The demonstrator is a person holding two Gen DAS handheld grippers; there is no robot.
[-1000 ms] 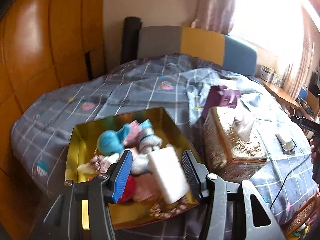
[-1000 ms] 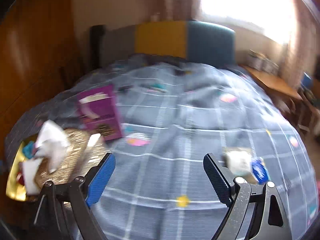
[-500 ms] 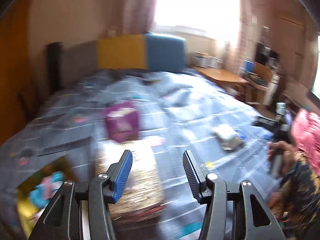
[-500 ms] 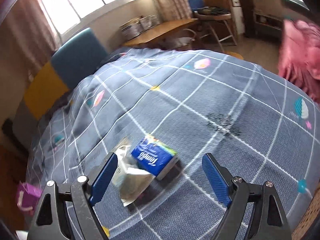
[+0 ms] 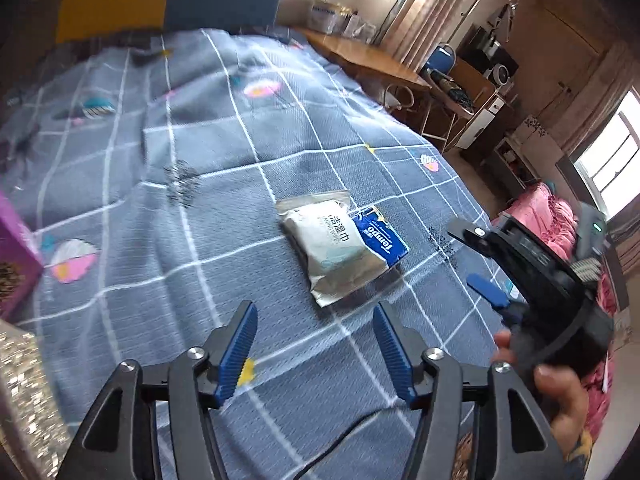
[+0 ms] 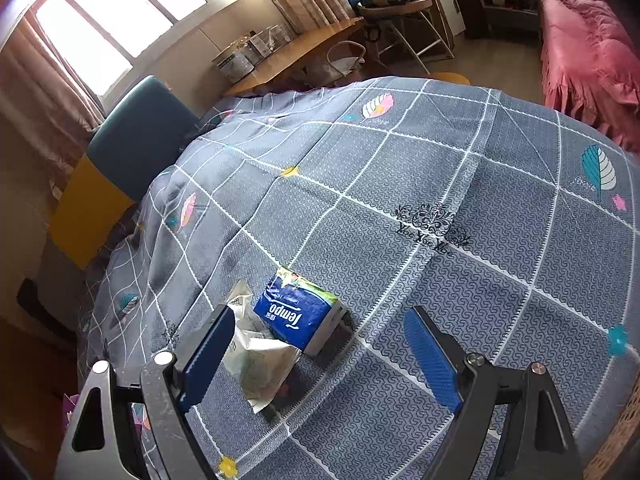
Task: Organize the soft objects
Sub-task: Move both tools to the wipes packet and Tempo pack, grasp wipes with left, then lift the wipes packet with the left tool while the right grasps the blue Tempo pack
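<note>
A silver wet-wipes pack (image 5: 330, 246) lies on the grey checked bedspread (image 5: 160, 200), partly over a blue Tempo tissue pack (image 5: 380, 238). My left gripper (image 5: 314, 346) is open and empty, a short way in front of the packs. My right gripper (image 6: 316, 354) is open and empty, its fingers on either side of the Tempo pack (image 6: 298, 316) and the wipes pack (image 6: 260, 364), just short of them. The right gripper also shows at the right of the left wrist view (image 5: 520, 264), held in a hand.
A purple box (image 5: 16, 256) and a glittery gold tissue box (image 5: 24, 404) sit at the left. A wooden desk (image 5: 368, 60) with a chair stands beyond the bed. A pink blanket (image 6: 588, 52) lies off the bed's right side.
My left gripper swung right, away from the gold tin of soft items, and now faces the two packs. My right gripper moved closer to the packs. Both stayed open.
</note>
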